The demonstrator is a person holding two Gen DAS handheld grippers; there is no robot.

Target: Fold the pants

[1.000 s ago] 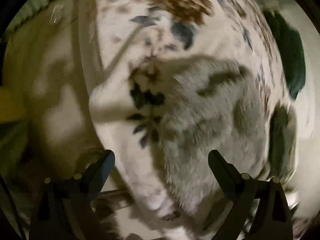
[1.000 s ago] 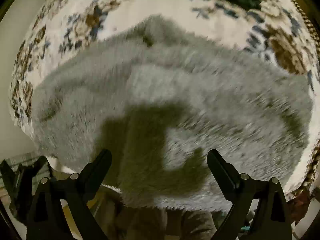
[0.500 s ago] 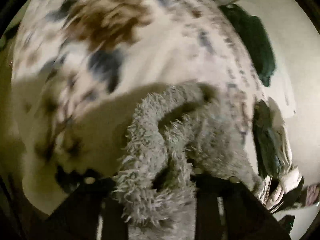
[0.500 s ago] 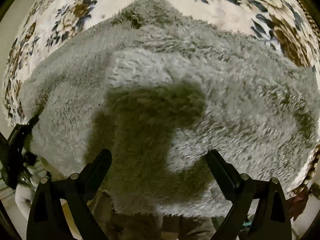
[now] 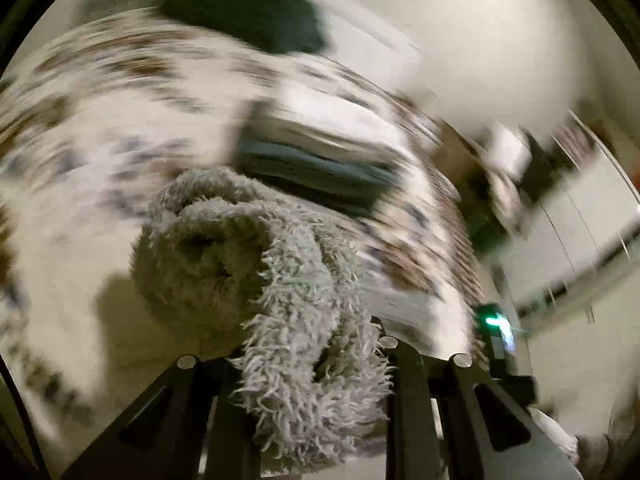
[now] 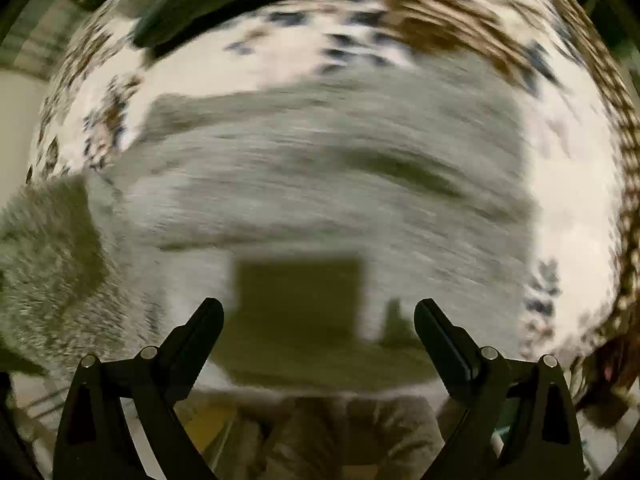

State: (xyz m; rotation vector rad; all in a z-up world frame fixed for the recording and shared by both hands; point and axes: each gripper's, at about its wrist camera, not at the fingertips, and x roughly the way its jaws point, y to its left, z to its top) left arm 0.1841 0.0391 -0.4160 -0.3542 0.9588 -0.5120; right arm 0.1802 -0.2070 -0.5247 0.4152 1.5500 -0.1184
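The grey fleece pants (image 6: 328, 184) lie spread on a flower-patterned bedspread (image 6: 568, 184), blurred by motion in the right wrist view. My right gripper (image 6: 318, 332) hangs open above their near edge, with nothing between its fingers. In the left wrist view my left gripper (image 5: 310, 364) is shut on a bunched end of the grey pants (image 5: 248, 256). That end is lifted off the bedspread (image 5: 100, 128) and curls into a roll in front of the jaws.
A stack of folded clothes (image 5: 316, 156) sits on the bed beyond the lifted end. A dark green garment (image 5: 248, 4) lies at the far edge, and it shows in the right wrist view as a dark green garment (image 6: 224, 4). White wall and cabinets stand to the right.
My left gripper went from open above the bed to shut on an end of the pants, then rose and rolled with it. The right gripper slid sideways over the pants, still open.
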